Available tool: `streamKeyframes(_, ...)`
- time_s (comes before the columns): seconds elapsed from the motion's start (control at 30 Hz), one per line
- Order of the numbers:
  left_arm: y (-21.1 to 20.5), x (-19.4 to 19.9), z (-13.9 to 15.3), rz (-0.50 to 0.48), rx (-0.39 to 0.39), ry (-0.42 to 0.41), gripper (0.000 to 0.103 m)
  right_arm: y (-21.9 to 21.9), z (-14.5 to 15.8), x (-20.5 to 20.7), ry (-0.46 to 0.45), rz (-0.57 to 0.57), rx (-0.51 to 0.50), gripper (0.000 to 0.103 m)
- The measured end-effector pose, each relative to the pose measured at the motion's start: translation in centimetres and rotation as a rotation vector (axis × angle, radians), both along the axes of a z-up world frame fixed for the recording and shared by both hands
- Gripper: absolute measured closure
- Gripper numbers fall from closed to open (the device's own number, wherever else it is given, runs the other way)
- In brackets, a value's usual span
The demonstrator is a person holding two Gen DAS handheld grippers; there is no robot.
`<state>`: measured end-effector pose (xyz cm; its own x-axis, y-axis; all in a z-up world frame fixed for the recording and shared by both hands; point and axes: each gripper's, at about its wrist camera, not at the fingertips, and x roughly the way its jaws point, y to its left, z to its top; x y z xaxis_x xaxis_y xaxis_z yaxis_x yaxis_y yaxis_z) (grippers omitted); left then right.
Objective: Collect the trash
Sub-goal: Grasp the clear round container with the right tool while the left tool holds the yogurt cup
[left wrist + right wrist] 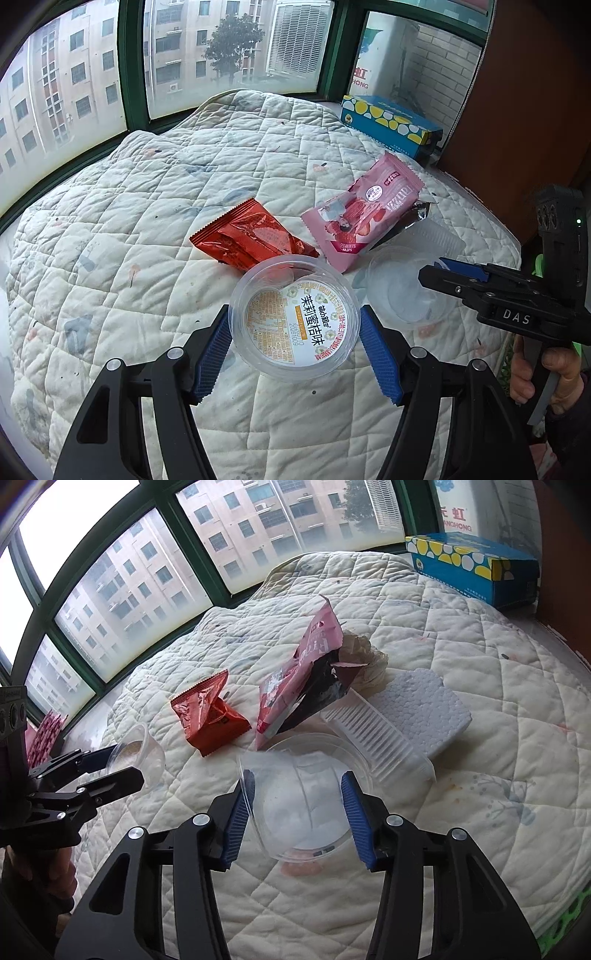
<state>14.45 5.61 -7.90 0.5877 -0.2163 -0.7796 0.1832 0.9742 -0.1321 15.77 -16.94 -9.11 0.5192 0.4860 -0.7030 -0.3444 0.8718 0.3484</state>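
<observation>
My left gripper (294,325) is closed on a clear plastic cup with a printed label (295,321), its blue pads touching both sides. My right gripper (297,812) is closed on a second clear empty cup (303,794), also seen in the left wrist view (402,291). A red foil wrapper (251,238) (208,716) and a torn pink snack wrapper (364,208) (295,679) lie on the quilt just beyond the cups. A clear ribbed tray (376,734) and a white foam block (424,705) lie to the right of the pink wrapper.
All lies on a white quilted cover (184,177) by green-framed windows (129,74). A blue tissue box (391,125) (472,565) stands at the far right, next to a brown panel (517,110).
</observation>
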Motion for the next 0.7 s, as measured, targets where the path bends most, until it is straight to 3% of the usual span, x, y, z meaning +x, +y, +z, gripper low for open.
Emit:
streamKeyframes(0.1,-0.2,-0.3,0.5,-0.003,-0.002,-0.012,0.037,-0.3,0.8,-0.7,-0.010,-0.018,0.000,0.057)
streamKeyframes(0.23,-0.5,-0.9,1.2,-0.005,-0.008,-0.026,0.037,-0.5,1.4,-1.3,-0.007,-0.031,-0.010,0.077)
streamKeyframes(0.27,-0.5,-1.0,1.3,-0.006,-0.010,-0.028,0.037,-0.6,1.4,-1.4,-0.004,-0.037,-0.008,0.078)
streamKeyframes(0.63,0.2,-1.4,1.5,0.008,-0.011,-0.030,0.037,-0.5,0.9,-1.9,0.002,-0.074,-0.051,0.079)
streamKeyframes(0.67,0.2,-1.4,1.5,0.008,-0.012,-0.029,0.037,-0.5,0.9,-2.0,0.004,-0.079,-0.044,0.077)
streamKeyframes(0.7,0.2,-1.4,1.5,0.009,-0.011,-0.028,0.037,-0.6,1.0,-2.1,0.001,-0.080,-0.034,0.068)
